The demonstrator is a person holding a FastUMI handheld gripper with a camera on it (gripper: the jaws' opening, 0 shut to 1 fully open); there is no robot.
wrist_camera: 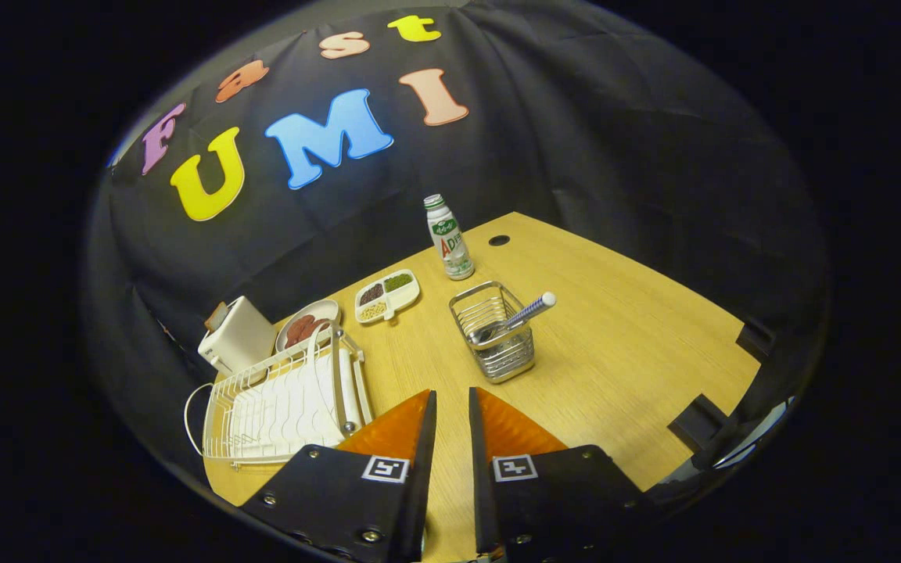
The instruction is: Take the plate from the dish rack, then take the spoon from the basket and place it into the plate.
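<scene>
Overhead, the tool (452,407) hangs unclenched, grasping nothing. At 12 o'clock the basket (495,332) hides the spoon (519,316) bowl; at 10 o'clock the dish rack (282,407) wires blur the plate.

Light wooden bench (615,352), round cable hole (499,240) near its far edge. Standing on it: upright bottle (449,238) at the back; wire basket (493,332) with a spoon (525,314) leaning out, just ahead of the tongs (452,410); divided tray (386,296) of beans; small dish (306,322) of something red-brown; white toaster (238,336); white dish rack (282,407) beside the tongs, which hang slightly parted, holding nothing.
</scene>
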